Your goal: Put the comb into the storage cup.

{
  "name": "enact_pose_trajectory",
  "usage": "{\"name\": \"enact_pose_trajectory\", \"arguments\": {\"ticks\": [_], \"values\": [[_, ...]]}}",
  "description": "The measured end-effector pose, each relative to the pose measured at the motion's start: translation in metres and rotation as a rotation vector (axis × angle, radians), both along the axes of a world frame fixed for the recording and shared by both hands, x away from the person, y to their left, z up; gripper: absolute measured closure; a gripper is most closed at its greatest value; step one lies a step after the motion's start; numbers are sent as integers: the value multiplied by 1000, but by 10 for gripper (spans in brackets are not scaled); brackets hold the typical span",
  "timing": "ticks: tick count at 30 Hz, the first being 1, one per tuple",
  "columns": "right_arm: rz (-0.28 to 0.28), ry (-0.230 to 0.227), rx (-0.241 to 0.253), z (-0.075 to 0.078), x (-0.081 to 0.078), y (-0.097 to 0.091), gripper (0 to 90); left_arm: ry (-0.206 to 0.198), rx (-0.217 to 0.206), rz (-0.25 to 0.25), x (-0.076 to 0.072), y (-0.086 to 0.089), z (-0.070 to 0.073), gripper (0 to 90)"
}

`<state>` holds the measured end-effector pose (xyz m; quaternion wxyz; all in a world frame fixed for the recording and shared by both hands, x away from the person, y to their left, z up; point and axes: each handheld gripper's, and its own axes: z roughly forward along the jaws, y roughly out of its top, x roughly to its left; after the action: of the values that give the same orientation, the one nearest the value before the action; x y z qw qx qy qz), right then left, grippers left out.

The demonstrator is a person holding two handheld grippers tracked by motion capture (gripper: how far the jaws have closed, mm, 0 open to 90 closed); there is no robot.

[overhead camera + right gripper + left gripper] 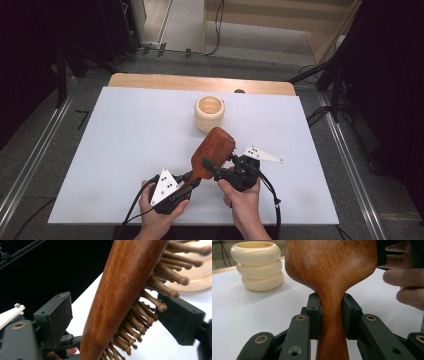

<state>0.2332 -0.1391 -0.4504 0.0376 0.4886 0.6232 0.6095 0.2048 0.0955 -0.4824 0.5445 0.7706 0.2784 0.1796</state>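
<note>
A brown wooden hairbrush [215, 145] hangs tilted above the white table [125, 140], its head toward the far side. My left gripper [192, 177] is shut on the narrow neck of its handle [331, 312], one pad [315, 312] on each side. My right gripper [220, 161] is open around the brush head [125, 290]. One of its pads [56, 320] faces the smooth back with a gap between them. The other pad [181, 320] sits at the tips of the wooden bristles [150, 295].
A cream ringed cup [209, 113] stands upright just beyond the brush, also seen as the cream cup [256, 265] at upper left in the left gripper view. The person's fingers [404, 277] are close on the right. A bare wooden strip [200, 82] lines the table's far edge.
</note>
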Motion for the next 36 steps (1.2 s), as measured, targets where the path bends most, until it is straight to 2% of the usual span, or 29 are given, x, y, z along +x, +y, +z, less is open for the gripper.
{"name": "enact_pose_trajectory", "arguments": {"ticks": [3,5,9,12,13,16,19,21,23,25,27,30,34,35,36], "values": [[-16,11,-2,-1,0,0,177,0,3,-11,-1,-2,-1,716],[-5,15,9,-1,0,1,199,-8,9,-11,-2,-3,-1,716],[-12,19,15,-2,0,0,264,-15,8,-9,-3,-3,-1,716],[-24,40,22,-3,1,-2,313,-24,18,-11,-4,-4,-2,715],[-27,49,30,-5,1,-3,329,-25,23,-9,-4,-5,-2,715],[0,83,99,-11,4,-7,373,-30,31,-10,-5,-6,-4,715],[18,103,123,-13,5,-9,394,-28,37,-11,-4,-7,-5,714],[31,117,142,-15,6,-11,432,-11,40,-31,-1,-7,-5,713],[46,95,156,-16,5,-12,456,3,40,-49,2,-7,-5,711],[56,75,152,-15,4,-11,476,0,37,-50,2,-7,-5,704],[77,53,136,-13,3,-10,503,5,29,-61,2,-7,-5,659],[80,31,90,-12,2,-10,526,20,14,-60,5,-6,-6,521],[77,5,69,-10,1,-12,535,43,-23,-58,8,0,-2,362],[77,5,69,-10,1,-12,535,44,-31,-58,9,1,-2,362],[76,-6,62,-9,1,-13,536,49,-37,-55,10,4,-1,311]]}}
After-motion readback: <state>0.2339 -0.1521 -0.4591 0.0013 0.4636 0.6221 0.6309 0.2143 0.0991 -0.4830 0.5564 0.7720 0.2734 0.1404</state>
